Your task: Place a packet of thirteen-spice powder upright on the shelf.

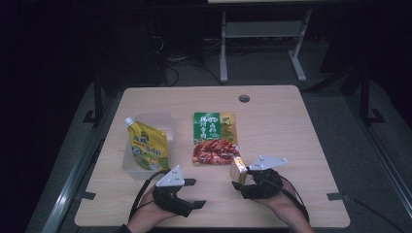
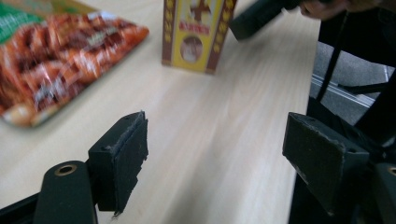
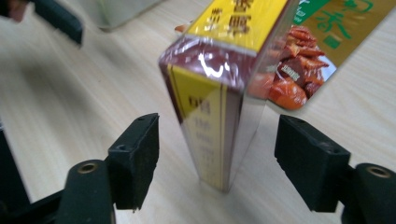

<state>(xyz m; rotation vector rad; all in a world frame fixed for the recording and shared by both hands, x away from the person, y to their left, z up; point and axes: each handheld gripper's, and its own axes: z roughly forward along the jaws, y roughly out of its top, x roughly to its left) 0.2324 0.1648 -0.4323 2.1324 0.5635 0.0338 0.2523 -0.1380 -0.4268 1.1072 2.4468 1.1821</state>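
Colours on the pale wood table [image 1: 291,145]

Box [image 3: 219,93]: yellow, maroon bands, glossy wrap. Flat packet [image 1: 214,138], 12 o'clock of box: green top, red-brown meat print. Pouch [image 1: 147,145], 9 o'clock: yellow-green, white cap. Both grippers [image 1: 194,193] [image 1: 239,183] black, grey plates.

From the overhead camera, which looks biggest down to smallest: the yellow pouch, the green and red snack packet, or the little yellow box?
1. Snack packet, the largest.
2. Yellow pouch, somewhat smaller; it leans in a clear tub, so its full size is unsure.
3. Yellow box, clearly the smallest, standing between the jaws of the right hand-held gripper.
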